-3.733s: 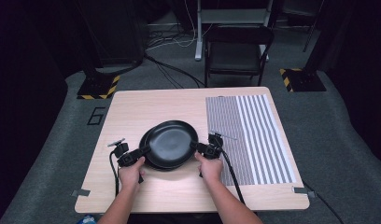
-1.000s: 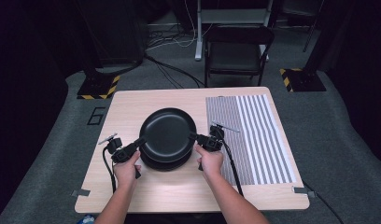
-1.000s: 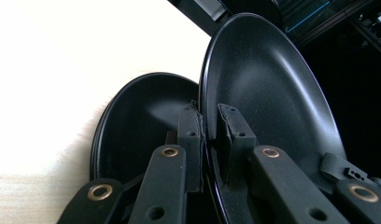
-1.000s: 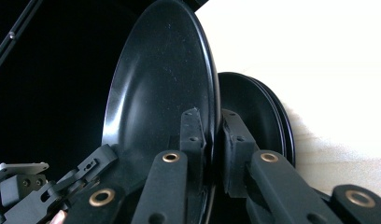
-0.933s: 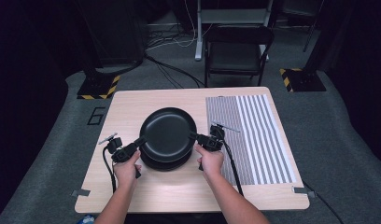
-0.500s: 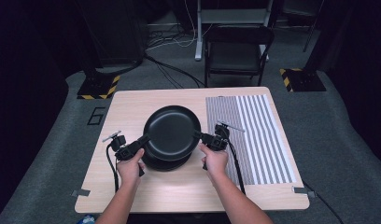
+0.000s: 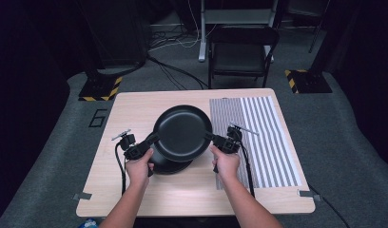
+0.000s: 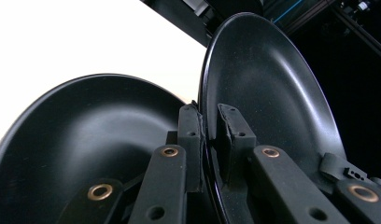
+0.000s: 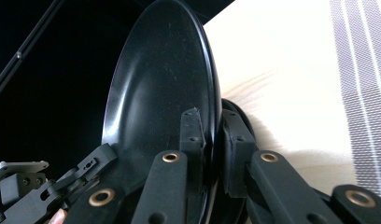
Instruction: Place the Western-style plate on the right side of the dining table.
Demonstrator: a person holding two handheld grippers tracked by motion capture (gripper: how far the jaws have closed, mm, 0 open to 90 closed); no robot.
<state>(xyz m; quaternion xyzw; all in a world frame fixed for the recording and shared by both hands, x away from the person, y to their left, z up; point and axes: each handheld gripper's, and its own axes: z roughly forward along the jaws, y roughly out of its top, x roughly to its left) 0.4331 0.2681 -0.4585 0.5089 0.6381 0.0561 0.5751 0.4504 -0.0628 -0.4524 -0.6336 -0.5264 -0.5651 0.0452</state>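
Surroundings: wooden table (image 7: 135, 109), striped mat (image 7: 266, 137) on its right half, black folding chair (image 7: 242, 52) on the floor beyond the far edge, cables trailing behind it. A second black plate (image 7: 169, 165) lies flat on the table just under the lifted one, partly hidden by it in the high view; left gripper view shows its glossy bowl (image 8: 81, 154) beside the jaws. Nothing else on the tabletop near the plates.

Top black plate (image 7: 183, 132): held up off the table over the centre, just left of the mat, tilted so its face shows to the high camera. Left gripper (image 7: 145, 144) is at its left rim, right gripper (image 7: 216, 140) at its right rim, opposite each other (one hand behind each).

Grip: left gripper view shows both pads closed onto the thin rim (image 8: 205, 135), one pad on each face. Right gripper view shows the same, rim (image 9: 212, 135) pinched between its two pads.

Plate look: round, shallow, glossy black, raised lip, faint specks and a soft highlight across the well.
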